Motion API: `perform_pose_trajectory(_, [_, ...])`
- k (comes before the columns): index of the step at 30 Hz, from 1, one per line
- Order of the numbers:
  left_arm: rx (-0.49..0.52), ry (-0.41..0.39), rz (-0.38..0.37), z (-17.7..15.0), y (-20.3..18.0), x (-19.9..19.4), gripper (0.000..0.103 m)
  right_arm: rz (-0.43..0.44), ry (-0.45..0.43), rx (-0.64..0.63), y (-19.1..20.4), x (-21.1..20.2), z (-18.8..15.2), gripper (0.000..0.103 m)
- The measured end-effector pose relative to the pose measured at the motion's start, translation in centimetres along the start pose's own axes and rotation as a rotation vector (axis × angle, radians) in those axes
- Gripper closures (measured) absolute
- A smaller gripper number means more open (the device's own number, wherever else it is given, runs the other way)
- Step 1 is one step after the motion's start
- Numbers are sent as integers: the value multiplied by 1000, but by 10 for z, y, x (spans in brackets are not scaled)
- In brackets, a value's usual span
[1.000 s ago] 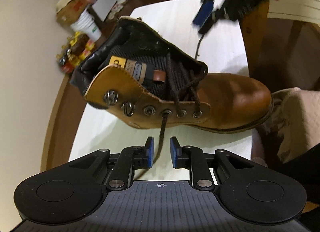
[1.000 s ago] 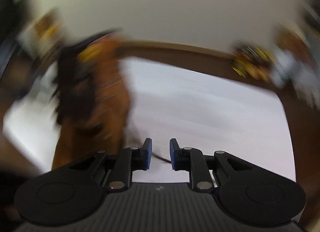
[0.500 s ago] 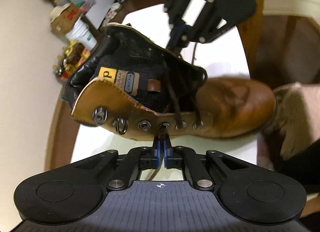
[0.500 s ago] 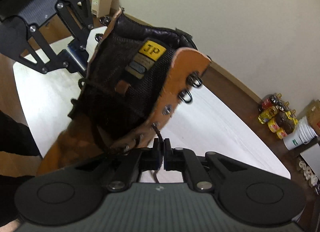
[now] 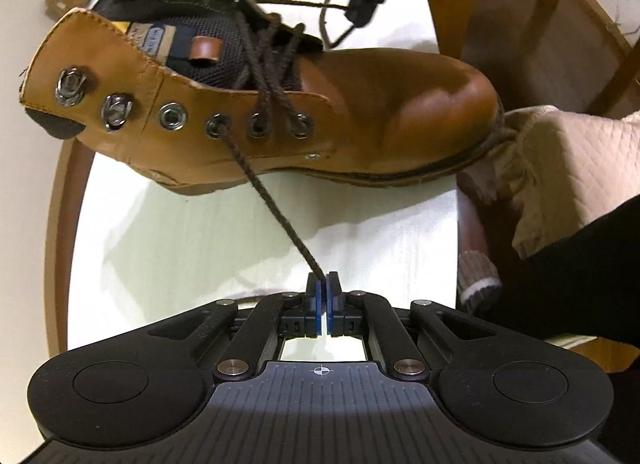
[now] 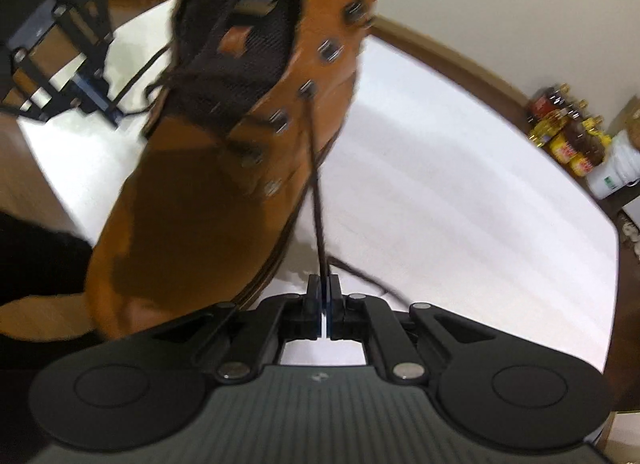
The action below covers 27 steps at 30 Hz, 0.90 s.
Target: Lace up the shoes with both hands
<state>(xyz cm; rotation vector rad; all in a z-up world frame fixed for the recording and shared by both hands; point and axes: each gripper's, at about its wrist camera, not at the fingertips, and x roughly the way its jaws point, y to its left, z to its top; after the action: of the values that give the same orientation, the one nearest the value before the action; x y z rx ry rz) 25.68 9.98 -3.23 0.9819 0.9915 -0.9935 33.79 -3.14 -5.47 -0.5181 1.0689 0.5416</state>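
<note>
Both lace ends held taut

Left gripper [image 5: 322,292] and right gripper [image 6: 325,296] each clench a lace [image 5: 272,200] end running straight from opposite eyelets of the boot [image 5: 400,104].

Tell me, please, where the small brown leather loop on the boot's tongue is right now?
In the left wrist view the leather loop sits upper left on the dark mesh tongue, beside the woven label and just above the crossed lace.

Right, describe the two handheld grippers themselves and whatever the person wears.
The left gripper and right gripper look alike: a matte black ribbed body, two round discs, silver pivot screws, scissor-like linkage arms, narrow fingers with blue pads. A small crosshair mark sits on the left one. A black sleeve shows; no cables.
</note>
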Motion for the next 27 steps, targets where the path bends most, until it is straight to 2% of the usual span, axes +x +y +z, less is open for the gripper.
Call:
perform_pose_trajectory(2, [-40,-6,-8,2,7,-7,101,10,-5,71,-4,-6,5,101])
perform_pose_trajectory(4, [-74,-11,16,-3,7,-14,100,23,-10,115,-7,-12,9,101])
perform_pose_trajectory(5, [-78,-11,17,-3,9,-15,100,56,-24,158,-8,-16,9,101])
perform_pose_trajectory(8, [-116,-2,30,-13,8,-23,95,203,-88,331,-14,-35,6,101])
perform_pose_trajectory(12, [-160,11,68,-33,3,-38,95,399,-173,562,-21,-59,3,101])
perform_pose_trajectory(15, [-219,2,93,-47,2,-54,95,547,-238,734,-26,-77,0,101])
perform_pose_trajectory(19, [-240,-21,125,-52,1,-63,95,724,-331,957,-37,-96,-6,100])
perform_pose_trajectory(20, [-243,-24,128,-51,2,-65,95,722,-372,1024,-46,-97,-13,100])
perform_pose_trajectory(22, [-288,-80,135,-47,7,-73,95,696,-462,1184,-65,-103,-25,100])
perform_pose_trajectory(23, [-295,-93,133,-45,7,-73,95,664,-491,1278,-74,-102,-34,100])
perform_pose_trajectory(25, [-333,-206,95,-32,9,-82,91,634,-504,1365,-80,-96,-47,100])
perform_pose_trajectory(27, [-340,-265,64,-20,10,-84,89,606,-487,1397,-79,-92,-50,100])
